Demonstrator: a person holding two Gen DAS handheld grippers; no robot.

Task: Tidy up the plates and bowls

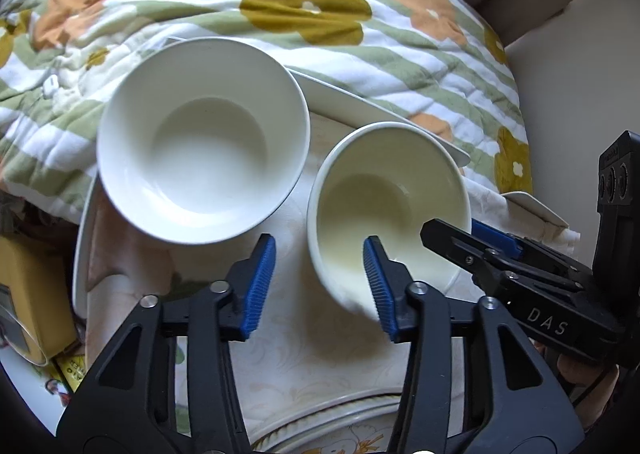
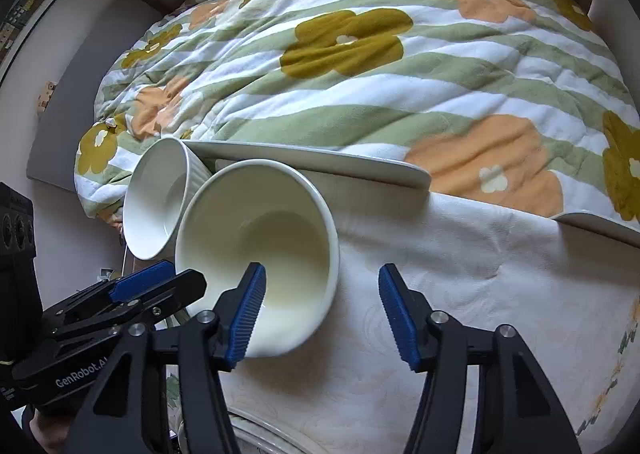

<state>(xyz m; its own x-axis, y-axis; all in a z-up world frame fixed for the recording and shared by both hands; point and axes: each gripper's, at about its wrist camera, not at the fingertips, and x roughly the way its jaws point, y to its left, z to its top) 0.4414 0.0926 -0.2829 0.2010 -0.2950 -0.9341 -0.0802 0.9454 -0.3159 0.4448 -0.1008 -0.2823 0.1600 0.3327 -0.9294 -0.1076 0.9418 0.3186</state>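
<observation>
Two white bowls sit on a cream cloth. The larger bowl (image 1: 202, 142) is at the left, and shows ribbed at the far left in the right wrist view (image 2: 160, 198). The smaller cream bowl (image 1: 386, 202) is to its right and close in the right wrist view (image 2: 264, 250). My left gripper (image 1: 320, 286) is open, its right finger over that bowl's near rim. My right gripper (image 2: 322, 310) is open, its left finger inside the smaller bowl, its right finger over bare cloth. It shows at the right of the left wrist view (image 1: 468, 236). A white rectangular plate (image 2: 320, 162) lies behind the bowls.
A flowered, green-striped quilt (image 1: 280, 14) covers the bed behind. A second white plate edge (image 2: 600, 224) shows at the right. A round plate rim (image 1: 320, 430) lies near the bottom. A yellow box (image 1: 28, 294) sits at the left. The cream cloth (image 2: 480, 294) spreads to the right.
</observation>
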